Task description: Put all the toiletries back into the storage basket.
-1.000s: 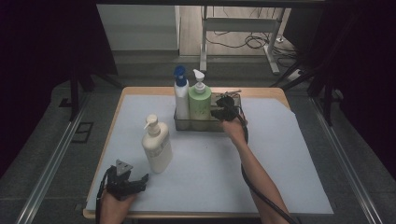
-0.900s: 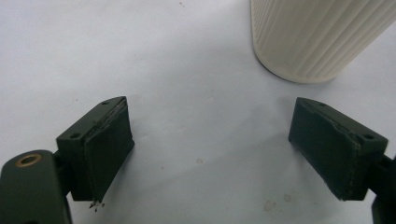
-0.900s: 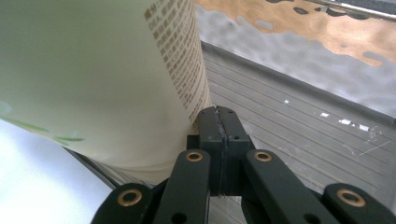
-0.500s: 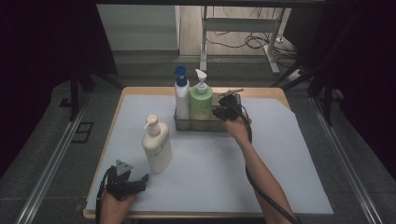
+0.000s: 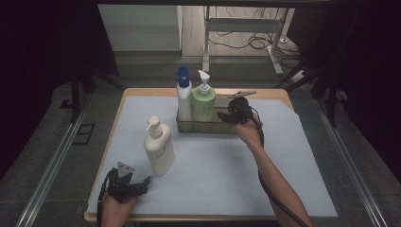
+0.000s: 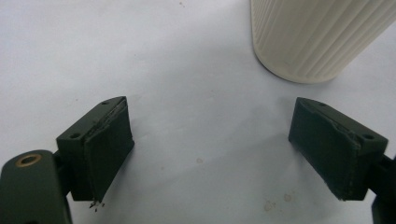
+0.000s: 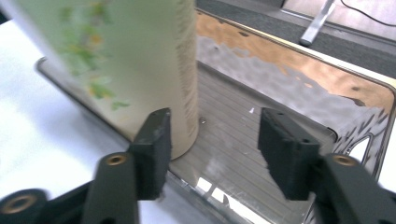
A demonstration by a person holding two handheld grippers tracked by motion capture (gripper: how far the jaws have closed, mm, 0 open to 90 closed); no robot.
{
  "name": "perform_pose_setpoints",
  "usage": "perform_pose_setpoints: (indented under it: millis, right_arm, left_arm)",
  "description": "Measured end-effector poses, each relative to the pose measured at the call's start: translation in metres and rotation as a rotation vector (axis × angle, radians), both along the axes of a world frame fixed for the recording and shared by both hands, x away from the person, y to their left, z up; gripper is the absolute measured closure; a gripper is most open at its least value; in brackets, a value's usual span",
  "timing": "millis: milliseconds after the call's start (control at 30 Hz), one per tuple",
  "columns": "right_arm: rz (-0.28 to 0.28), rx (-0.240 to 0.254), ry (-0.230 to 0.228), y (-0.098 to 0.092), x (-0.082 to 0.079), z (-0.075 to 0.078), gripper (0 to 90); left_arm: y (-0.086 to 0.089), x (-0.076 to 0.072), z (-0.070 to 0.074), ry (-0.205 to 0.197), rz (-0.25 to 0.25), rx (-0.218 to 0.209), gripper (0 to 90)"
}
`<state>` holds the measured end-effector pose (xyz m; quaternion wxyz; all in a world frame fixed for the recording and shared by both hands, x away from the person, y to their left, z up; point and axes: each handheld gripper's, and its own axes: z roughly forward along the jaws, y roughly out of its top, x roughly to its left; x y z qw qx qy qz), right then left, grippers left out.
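We see the tabletop (image 5: 283,179) spread across the middle of the high view, covered by a pale sheet, with a wooden edge showing at its far side. Just above the centre of that frame sits a shiny metal tray (image 5: 208,126), and two bottles stand upright in its left part: a white bottle with a blue cap (image 5: 184,97) and, touching it on the right, a green bottle (image 5: 204,105) with a white pump. The right part of the tray is bare metal. In the lower left of the frame, well apart from the tray, a cream bottle (image 5: 159,149) with a pump stands on the sheet.

We find the right tongs (image 5: 226,115) at the tray's right end, just right of the green bottle. In the right gripper view their jaws have just been opening and stand spread with nothing between them; the green bottle (image 7: 140,60) rises beyond the left jaw, apart from it.

The left tongs (image 5: 142,182) rest at the bottom left of the high view, near the cream bottle. In the left gripper view they are spread wide, with that ribbed bottle's base (image 6: 317,37) at the upper right.
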<state>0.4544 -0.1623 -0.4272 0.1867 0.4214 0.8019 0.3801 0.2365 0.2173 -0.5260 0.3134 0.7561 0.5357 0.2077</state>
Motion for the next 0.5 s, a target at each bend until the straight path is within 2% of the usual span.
perform_pose_setpoints:
  millis: [100,300,500]
  right_arm:
    - [0.030,-0.006,-0.020,-0.001,-0.008,0.004,34.4]
    - [0.089,0.004,-0.033,-0.003,-0.021,0.010,21.7]
    - [0.133,-0.009,-0.046,-0.005,-0.035,0.017,16.0]
  left_arm:
    - [0.000,0.000,0.000,0.000,0.000,0.000,13.0]
    - [0.000,0.000,0.000,0.000,0.000,0.000,13.0]
    - [0.000,0.000,0.000,0.001,0.000,0.000,13.0]
